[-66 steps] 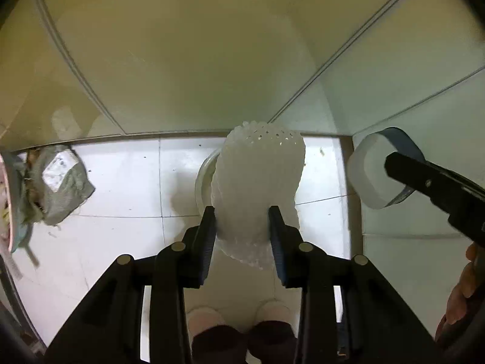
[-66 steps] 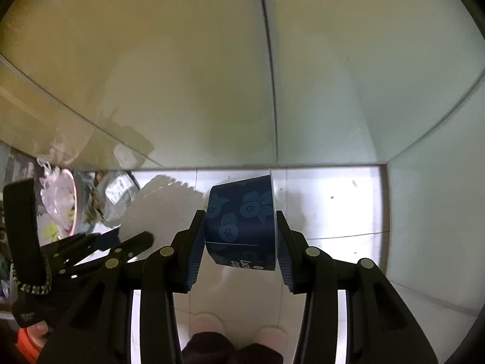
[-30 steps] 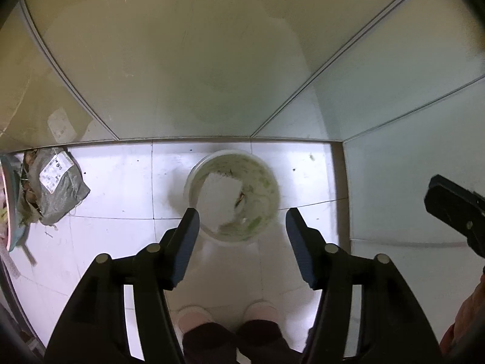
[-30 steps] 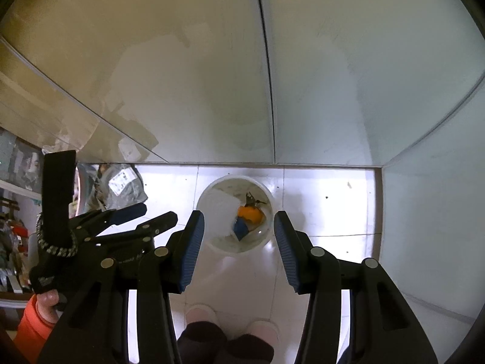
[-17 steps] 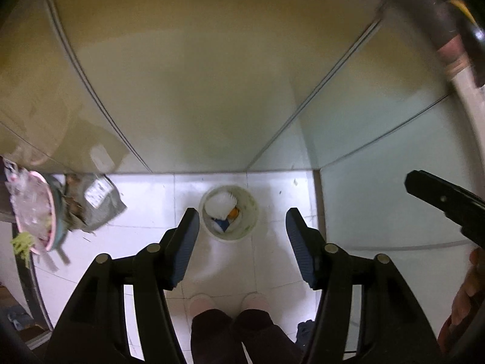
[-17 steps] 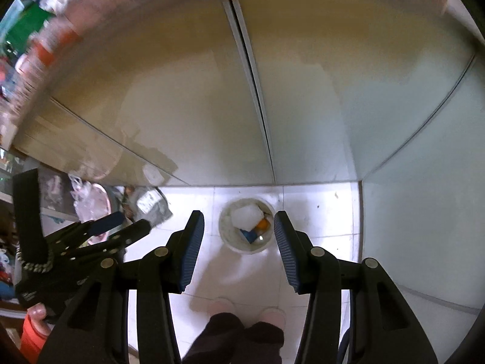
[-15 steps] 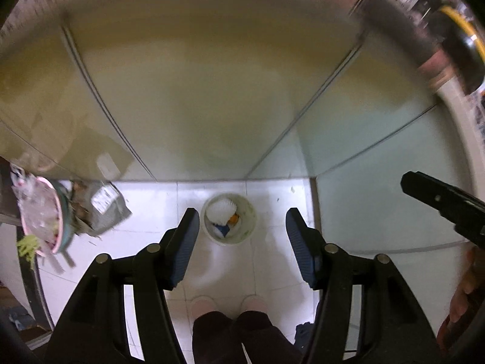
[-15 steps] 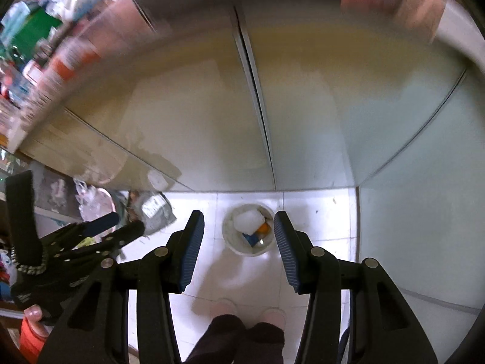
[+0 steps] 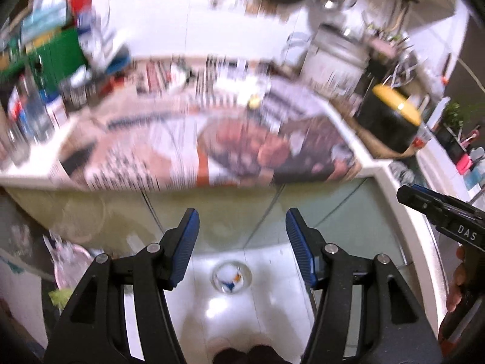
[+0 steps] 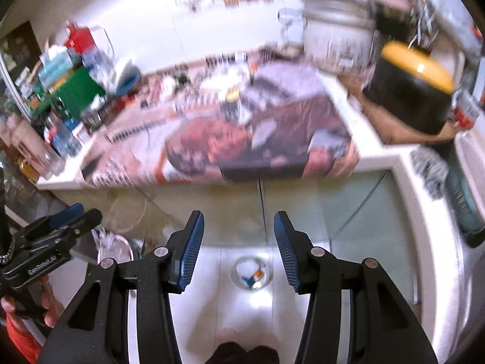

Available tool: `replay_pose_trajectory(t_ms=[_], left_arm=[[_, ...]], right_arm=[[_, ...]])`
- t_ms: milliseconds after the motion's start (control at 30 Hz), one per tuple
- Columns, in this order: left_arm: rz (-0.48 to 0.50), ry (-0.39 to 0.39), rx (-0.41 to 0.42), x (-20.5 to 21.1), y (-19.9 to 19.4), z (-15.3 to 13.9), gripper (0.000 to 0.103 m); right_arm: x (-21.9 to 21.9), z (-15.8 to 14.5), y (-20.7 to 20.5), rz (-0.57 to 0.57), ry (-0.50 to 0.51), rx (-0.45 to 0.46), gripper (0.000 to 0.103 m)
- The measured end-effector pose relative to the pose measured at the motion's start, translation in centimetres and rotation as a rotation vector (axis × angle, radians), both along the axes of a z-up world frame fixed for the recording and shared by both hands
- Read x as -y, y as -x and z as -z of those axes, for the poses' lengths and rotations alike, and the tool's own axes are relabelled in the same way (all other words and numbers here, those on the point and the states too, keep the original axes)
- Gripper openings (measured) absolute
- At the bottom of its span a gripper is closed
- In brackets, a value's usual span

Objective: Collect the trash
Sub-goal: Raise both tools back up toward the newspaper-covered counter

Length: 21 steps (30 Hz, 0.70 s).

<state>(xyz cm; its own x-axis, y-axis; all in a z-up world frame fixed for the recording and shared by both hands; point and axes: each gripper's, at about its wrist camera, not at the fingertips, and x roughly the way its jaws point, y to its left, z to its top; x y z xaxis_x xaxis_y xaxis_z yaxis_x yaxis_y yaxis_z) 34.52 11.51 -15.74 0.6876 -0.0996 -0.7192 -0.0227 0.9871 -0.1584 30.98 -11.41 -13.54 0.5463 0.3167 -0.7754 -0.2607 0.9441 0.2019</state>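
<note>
Both grippers, left (image 9: 241, 244) and right (image 10: 239, 247), hold fingers wide apart (empty) above the bucket (image 9: 232, 278).

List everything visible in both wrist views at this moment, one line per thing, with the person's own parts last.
trash bucket: one, pale, on the white floor tiles below, holding white, blue and orange trash.
newspaper: spread, printed, over the counter's front edge; blurred.
black pot: one, yellow lid, counter right.
metal pot: one, silver, counter back.
green box: one, counter left, among blurred bottles.
pink basin: one, floor left, with clear plastic.
cabinet doors: pale green, under the counter.
feet: dark, bottom edge.
left gripper: open, holding nothing, high above the bucket.
right gripper: open, holding nothing.
</note>
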Motion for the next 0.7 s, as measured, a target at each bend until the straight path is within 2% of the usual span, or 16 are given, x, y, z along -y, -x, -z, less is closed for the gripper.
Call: replay_pose_trajectory(t_ms=[133,200,233,333,400,500,700], left_arm=[[0.021,-0.038,0.109,-0.6,2.1,-4.6,0.064],[0.025,-0.065,0.165,-0.6,2.8,-6.4,0.071],[0.026,-0.078,0.189,-0.7,3.1,-7.1,0.073],[0.024,-0.094,0.241,-0.9,3.3,-8.7,0.088],[0.014,-0.093,0.268,-1.2,3.2,-9.4,0.091],[0.001,-0.1,0.289,-1.3,1.7,-10.2,0.096],[-0.072,-0.115,0.298,-1.6,-3.3,-9.8,0.097]], right_arm=[[-0.5,-4.3,1.3,0.025,-0.009,0.112,0.053],[-0.7,-6.1,2.0,0.039,-0.003,0.181,0.063],[-0.8,-6.8,2.1,0.042,0.002,0.212,0.065],[-1.2,-8.3,2.3,0.063,0.013,0.285,0.076],[-1.4,-8.9,1.8,0.073,0.014,0.312,0.081],[-1.5,-9.3,0.4,0.076,0.009,0.338,0.082],[-0.6,-8.9,-4.2,0.067,-0.023,0.342,0.082]])
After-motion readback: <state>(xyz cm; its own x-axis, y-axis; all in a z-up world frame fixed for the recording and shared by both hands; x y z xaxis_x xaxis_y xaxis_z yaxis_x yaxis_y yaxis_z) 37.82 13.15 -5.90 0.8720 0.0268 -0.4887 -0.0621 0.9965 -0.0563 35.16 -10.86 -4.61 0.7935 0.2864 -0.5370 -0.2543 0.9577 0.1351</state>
